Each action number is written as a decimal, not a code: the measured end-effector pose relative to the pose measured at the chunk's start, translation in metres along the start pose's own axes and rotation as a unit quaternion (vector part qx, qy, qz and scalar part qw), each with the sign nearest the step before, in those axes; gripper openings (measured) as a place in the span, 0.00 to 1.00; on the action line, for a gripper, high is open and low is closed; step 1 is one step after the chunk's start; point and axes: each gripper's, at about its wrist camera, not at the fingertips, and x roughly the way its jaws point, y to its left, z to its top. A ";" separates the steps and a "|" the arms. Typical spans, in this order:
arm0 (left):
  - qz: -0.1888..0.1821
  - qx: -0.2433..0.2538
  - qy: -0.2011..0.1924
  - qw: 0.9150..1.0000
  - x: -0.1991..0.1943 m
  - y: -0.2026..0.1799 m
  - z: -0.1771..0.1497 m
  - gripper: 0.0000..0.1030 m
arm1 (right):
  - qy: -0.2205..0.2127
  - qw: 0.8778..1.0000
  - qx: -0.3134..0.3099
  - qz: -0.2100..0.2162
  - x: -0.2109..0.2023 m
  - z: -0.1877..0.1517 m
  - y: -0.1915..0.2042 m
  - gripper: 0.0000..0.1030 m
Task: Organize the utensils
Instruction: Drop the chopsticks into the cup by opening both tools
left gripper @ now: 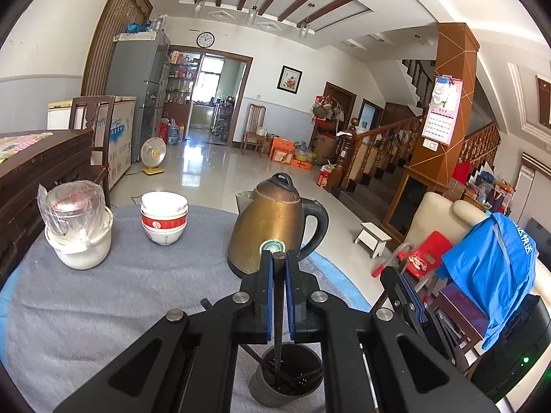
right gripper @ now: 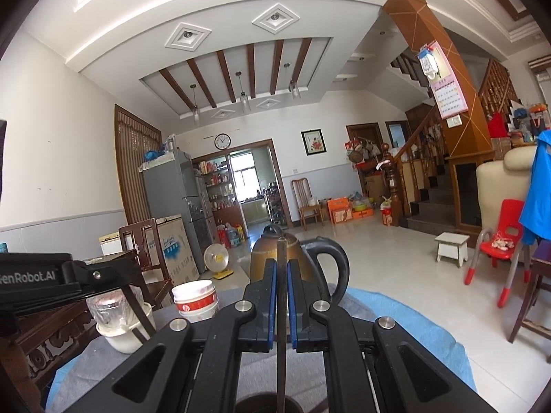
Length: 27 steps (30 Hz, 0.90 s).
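both hand-held grippers pinching a chopstick [left gripper: 278, 309] | left housing [right gripper: 31, 277] reads "genrobot.ai"

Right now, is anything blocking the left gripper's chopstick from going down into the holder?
Nothing visible does. The left gripper, jaws shut on a dark chopstick, holds it upright with its lower end already inside the open dark utensil holder, among other chopsticks.
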 end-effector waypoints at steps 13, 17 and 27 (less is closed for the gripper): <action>0.004 0.008 -0.018 1.000 -0.032 0.007 -0.005 0.47 | 0.034 0.999 0.032 0.010 -0.018 -0.002 -0.009 0.10; 0.009 0.014 -0.026 1.000 -0.054 0.015 -0.008 0.63 | 0.048 0.997 0.052 0.016 -0.024 -0.002 -0.009 0.10; 0.073 0.027 0.014 0.997 -0.109 0.061 -0.042 0.74 | 0.043 0.998 0.041 0.008 -0.067 0.010 0.003 0.10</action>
